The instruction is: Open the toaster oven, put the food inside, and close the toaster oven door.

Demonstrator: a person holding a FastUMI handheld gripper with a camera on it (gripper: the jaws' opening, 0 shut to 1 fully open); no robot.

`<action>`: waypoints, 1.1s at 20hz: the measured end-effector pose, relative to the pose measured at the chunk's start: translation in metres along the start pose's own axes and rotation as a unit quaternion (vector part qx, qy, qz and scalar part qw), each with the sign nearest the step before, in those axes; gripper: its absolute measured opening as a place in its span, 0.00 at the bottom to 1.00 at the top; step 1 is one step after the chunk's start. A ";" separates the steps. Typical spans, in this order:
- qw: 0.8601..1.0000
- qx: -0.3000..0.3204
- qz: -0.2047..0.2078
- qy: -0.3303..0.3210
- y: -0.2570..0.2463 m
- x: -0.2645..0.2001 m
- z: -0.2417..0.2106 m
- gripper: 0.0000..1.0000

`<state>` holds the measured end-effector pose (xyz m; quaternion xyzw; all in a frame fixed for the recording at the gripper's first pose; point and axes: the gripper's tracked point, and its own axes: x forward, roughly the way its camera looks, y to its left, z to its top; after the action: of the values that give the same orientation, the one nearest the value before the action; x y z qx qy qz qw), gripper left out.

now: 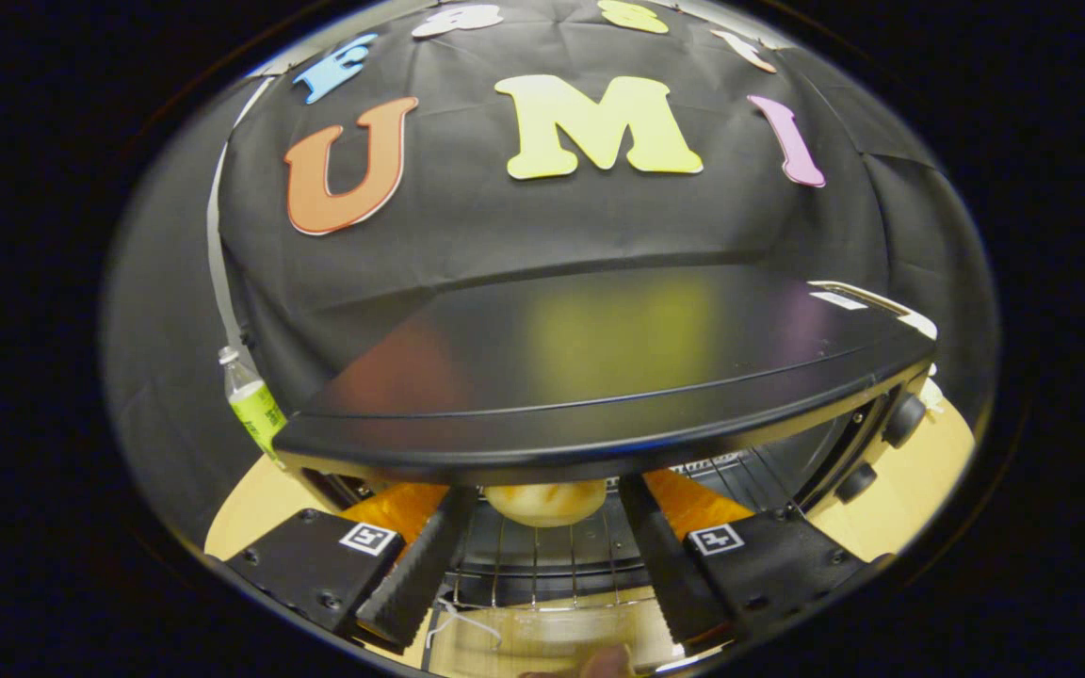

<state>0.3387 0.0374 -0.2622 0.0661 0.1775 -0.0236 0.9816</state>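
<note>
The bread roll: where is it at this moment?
In the gripper view, the bread roll sits on the wire rack inside the open toaster oven, just beyond the open gripper.

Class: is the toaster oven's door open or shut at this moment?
Open: past the open gripper, the toaster oven shows its wire rack and a bun uncovered.

You are looking through the gripper view's fisheye camera, riding on the gripper [542,574] and facing forward along its two spread fingers [415,579]. It is sitting very close to the toaster oven [599,377], slightly above its black top, so you are seeing across that top to the booth's black cloth wall [524,226] beyond. Beneath the oven's front edge you are peering into the open cavity at the wire rack [542,560], where a bread roll [545,501] is resting between and just beyond the fingers.
</note>
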 end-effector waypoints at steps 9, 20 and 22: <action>0.997 -0.040 0.056 0.021 0.013 -0.078 -0.032 0.97; 0.989 -0.097 0.098 0.050 0.013 -0.187 -0.057 0.98; 0.987 -0.091 0.107 0.076 0.011 -0.203 -0.072 0.98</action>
<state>0.1250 0.0627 -0.2561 -0.0033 0.2453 0.1030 0.9640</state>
